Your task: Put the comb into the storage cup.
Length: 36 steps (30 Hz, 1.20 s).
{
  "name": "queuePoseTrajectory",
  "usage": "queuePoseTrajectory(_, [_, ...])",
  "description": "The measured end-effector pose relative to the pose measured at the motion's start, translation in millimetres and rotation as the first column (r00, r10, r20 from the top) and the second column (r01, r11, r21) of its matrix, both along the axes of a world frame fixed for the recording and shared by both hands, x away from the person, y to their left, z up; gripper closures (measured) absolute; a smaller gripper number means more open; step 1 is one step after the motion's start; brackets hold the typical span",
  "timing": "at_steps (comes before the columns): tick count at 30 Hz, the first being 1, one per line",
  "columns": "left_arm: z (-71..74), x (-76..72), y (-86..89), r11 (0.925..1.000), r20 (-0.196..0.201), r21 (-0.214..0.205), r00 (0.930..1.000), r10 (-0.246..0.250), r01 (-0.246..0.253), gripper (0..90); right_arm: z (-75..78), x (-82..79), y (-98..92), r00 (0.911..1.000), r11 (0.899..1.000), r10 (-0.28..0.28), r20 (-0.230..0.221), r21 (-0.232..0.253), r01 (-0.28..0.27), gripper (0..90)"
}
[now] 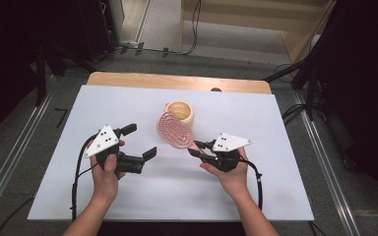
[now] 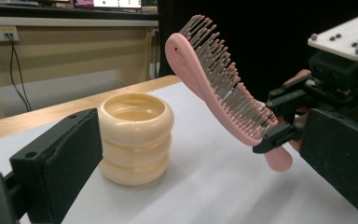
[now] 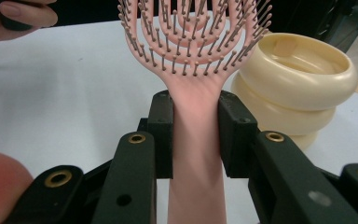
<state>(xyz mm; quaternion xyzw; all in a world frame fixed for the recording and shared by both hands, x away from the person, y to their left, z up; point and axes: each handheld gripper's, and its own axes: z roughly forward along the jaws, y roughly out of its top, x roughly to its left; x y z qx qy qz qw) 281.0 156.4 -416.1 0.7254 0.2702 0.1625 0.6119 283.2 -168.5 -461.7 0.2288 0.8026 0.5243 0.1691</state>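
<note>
Gripping the handle of a pink hairbrush [image 3: 193,93], the right gripper [image 1: 195,147] has both black pads pressed flat against the narrow neck just below the brush head, one on each side. The brush is smooth moulded plastic with an oval, open head: curved ribs run in nested loops, and each rib carries rows of thin grey bristles tipped with small dark beads. Its handle is a slim, rounded bar that ends in a blunt knob below the jaws in the left gripper view.

Held clear of the white table [image 1: 177,196], the brush slants up and away from the right gripper: its long axis runs from the handle at the jaws toward the far left in the high view, with the head end highest. The bristles face the right gripper's side and upward; the smooth pink back faces the cup [image 1: 179,113]. The head hangs just beside the cup, partly over its near edge in the high view.

The cup is a cream, glossy vessel shaped like three stacked rounded rings, standing upright on the table near the far middle.

The left gripper [image 1: 137,142] hovers over the table to the left, jaws spread wide with nothing between its blocky, matte black pads.
</note>
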Motion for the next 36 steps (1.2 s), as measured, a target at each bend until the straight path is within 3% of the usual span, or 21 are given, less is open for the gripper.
queuePoseTrajectory(5, [2.2,5.9,-11.5,0.9993,-0.040,-0.036,0.9992,0.006,-0.008,4.4,-4.2,-6.6,-3.7,0.9995,0.999,-0.023,0.021,0.029,0.023,67.7])
queuePoseTrajectory(12, [2.7,10.8,-26.4,0.9985,-0.068,-0.054,0.9976,0.006,-0.009,10.0,-11.5,-10.6,-5.6,0.9982,0.997,-0.049,0.034,0.052,0.048,67.6])
queuePoseTrajectory(23, [1.1,12.4,-50.3,0.9982,-0.092,-0.056,0.9954,-0.027,0.022,15.1,-17.6,-12.9,-4.1,0.9956,0.994,-0.076,0.055,0.079,0.071,67.6])
queuePoseTrajectory(36, [1.6,12.6,-72.2,0.9991,-0.123,-0.041,0.9924,0.004,-0.009,26.2,-16.4,-18.1,-0.6,0.9926,0.994,-0.084,0.088,0.084,0.076,67.6])
